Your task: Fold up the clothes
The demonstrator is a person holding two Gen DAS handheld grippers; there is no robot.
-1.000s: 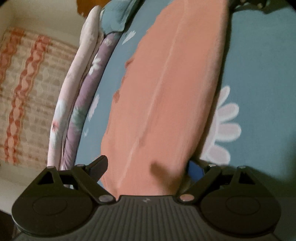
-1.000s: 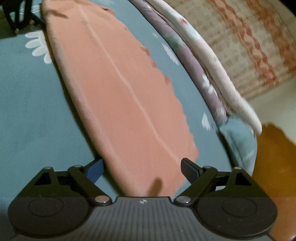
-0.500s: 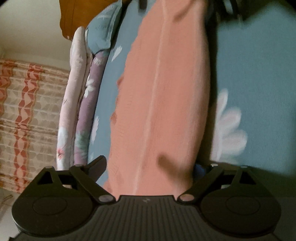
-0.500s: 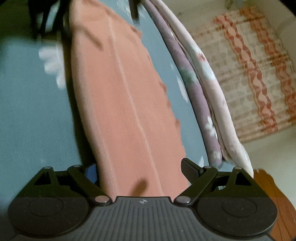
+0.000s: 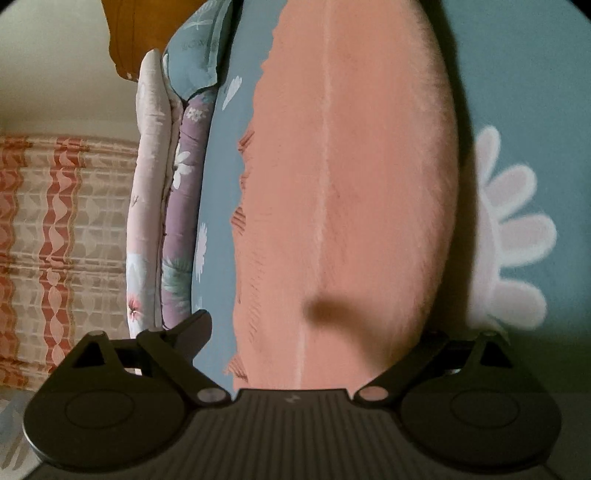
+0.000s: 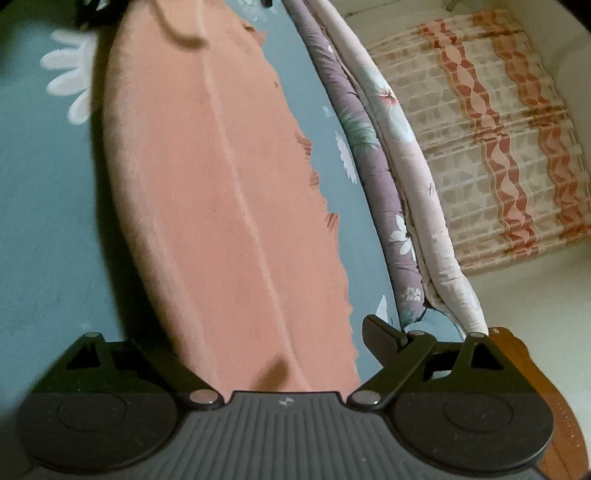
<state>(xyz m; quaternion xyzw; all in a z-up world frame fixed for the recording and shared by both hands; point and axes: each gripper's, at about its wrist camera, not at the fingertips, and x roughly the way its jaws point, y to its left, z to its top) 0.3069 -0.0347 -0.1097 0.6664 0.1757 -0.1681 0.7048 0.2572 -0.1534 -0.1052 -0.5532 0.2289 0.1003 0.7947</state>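
A long salmon-pink cloth stretches away from both grippers above a teal bedsheet printed with white flowers, and throws a dark shadow on the sheet. My left gripper is open. Its left finger is bare, and the cloth's near end covers the right one. In the right wrist view the same cloth runs from my right gripper, which is also open. There the right finger shows and the left one is hidden under cloth. Each near end carries a small dark dent.
Rolled quilts, purple and pale pink, line the bed's edge. Beyond them hangs an orange-and-cream patterned curtain. Brown wooden furniture stands at the bed's corner. A dark shape sits at the cloth's far end.
Both views have swung and closed in, so the cloth runs straighter and fills more of each frame. The blue pad under the cloth no longer shows. The finger spread is unchanged.
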